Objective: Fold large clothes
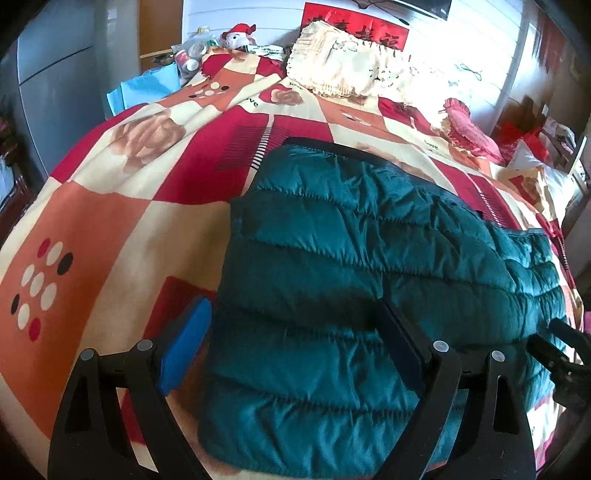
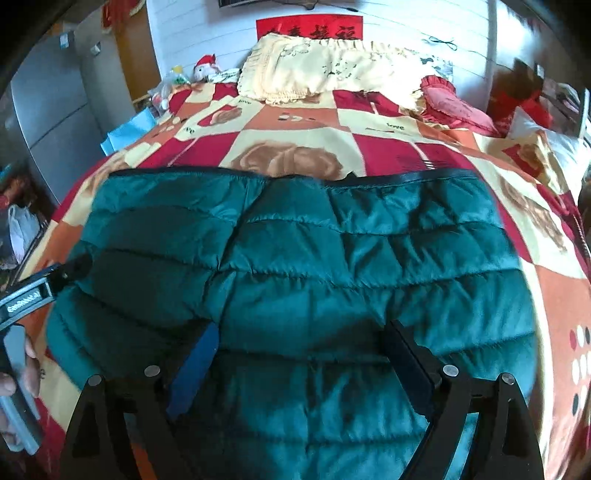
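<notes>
Jacket lies folded beneath both grippers (jaws wide, empty).

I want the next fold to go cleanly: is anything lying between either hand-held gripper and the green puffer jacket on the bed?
Nothing visible. The green puffer jacket lies bare on the bedspread, directly under the open left hand-held gripper and right hand-held gripper. Pillows sit far behind it.

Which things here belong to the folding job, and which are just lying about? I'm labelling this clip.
Job: teal quilted jacket; left gripper, open; right gripper, open.

Lying about: cream pillow; red cushion; plush toy; patterned bedspread.
</notes>
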Motion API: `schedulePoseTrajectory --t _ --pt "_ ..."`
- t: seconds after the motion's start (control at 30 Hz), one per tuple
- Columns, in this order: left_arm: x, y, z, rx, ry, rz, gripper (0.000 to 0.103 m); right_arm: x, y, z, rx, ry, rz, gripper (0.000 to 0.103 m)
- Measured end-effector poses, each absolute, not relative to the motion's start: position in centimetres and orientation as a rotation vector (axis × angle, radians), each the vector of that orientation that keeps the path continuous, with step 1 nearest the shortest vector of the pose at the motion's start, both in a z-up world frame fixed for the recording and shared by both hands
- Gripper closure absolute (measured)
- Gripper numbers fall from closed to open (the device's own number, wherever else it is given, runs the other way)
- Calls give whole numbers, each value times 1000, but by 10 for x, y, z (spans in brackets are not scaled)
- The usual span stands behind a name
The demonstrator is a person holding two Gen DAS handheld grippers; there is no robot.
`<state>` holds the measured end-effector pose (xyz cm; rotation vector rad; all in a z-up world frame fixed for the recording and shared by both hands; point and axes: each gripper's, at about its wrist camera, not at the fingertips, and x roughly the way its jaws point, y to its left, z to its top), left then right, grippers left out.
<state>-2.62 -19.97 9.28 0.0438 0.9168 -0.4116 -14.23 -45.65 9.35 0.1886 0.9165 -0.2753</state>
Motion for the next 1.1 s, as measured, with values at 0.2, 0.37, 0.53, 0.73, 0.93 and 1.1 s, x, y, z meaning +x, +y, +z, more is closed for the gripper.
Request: schedulePoseTrajectory --t 0.2,0.37,0.53,0.73,0.93,1.1 --pt "-47 -194 93 46 916 -441 13 -186 -445 108 176 875 -264 15" --pt "-60 -192 89 57 919 -453 13 -192 -436 83 131 916 -290 15" --pt "-64 -189 83 61 937 -452 13 -184 -436 69 126 922 -315 13" --pt "-68 -185 83 55 939 -456 13 -200 -442 86 151 911 -311 14" --pt "-71 -184 79 58 939 -451 13 -224 -465 99 199 867 -399 14" --pt "-72 -186 74 68 943 -446 13 -219 -487 69 240 956 -448 13"
